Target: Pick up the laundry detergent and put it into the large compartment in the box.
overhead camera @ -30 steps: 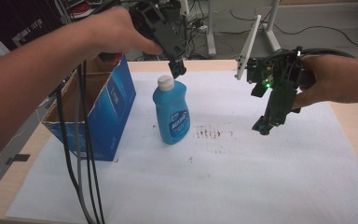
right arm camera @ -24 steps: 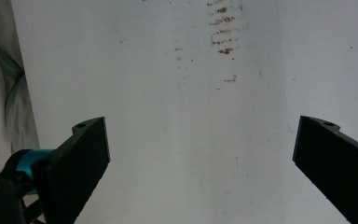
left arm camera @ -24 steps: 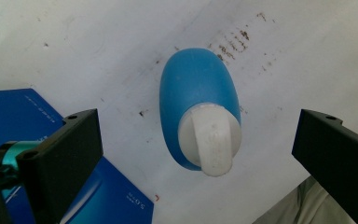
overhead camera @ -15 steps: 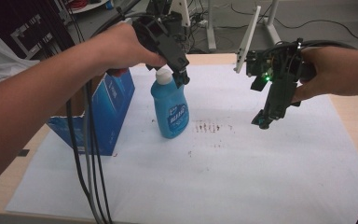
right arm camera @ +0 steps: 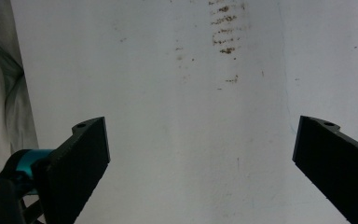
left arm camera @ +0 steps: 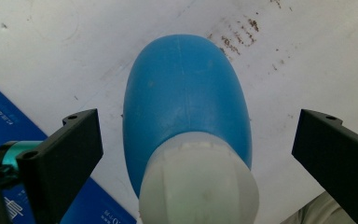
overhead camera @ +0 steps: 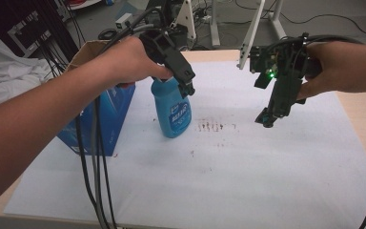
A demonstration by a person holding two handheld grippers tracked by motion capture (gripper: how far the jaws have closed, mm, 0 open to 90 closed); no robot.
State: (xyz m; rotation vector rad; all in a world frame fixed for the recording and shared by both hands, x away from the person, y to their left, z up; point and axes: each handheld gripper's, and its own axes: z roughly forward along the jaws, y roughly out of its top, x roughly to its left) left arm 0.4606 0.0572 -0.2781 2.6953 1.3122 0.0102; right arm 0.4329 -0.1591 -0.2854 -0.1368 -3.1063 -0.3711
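A wooden table (overhead camera: 362, 119) carries a white sheet (overhead camera: 248, 181) marked with brown specks near its middle; a blue bottle (overhead camera: 172, 112) stands upright on the sheet, a blue cardboard box (overhead camera: 108, 119) just beside it at the left edge

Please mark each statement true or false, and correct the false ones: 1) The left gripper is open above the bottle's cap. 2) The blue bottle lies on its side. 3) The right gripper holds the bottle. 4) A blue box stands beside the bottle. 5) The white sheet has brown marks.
1) True: the left gripper has its jaws wide apart on either side of the white cap, touching neither side.
2) False: the blue bottle stands upright on the white sheet.
3) False: the right gripper is open, holds nothing and is apart from the bottle.
4) True: the blue box stands next to it.
5) True: brown marks lie near the bottle.
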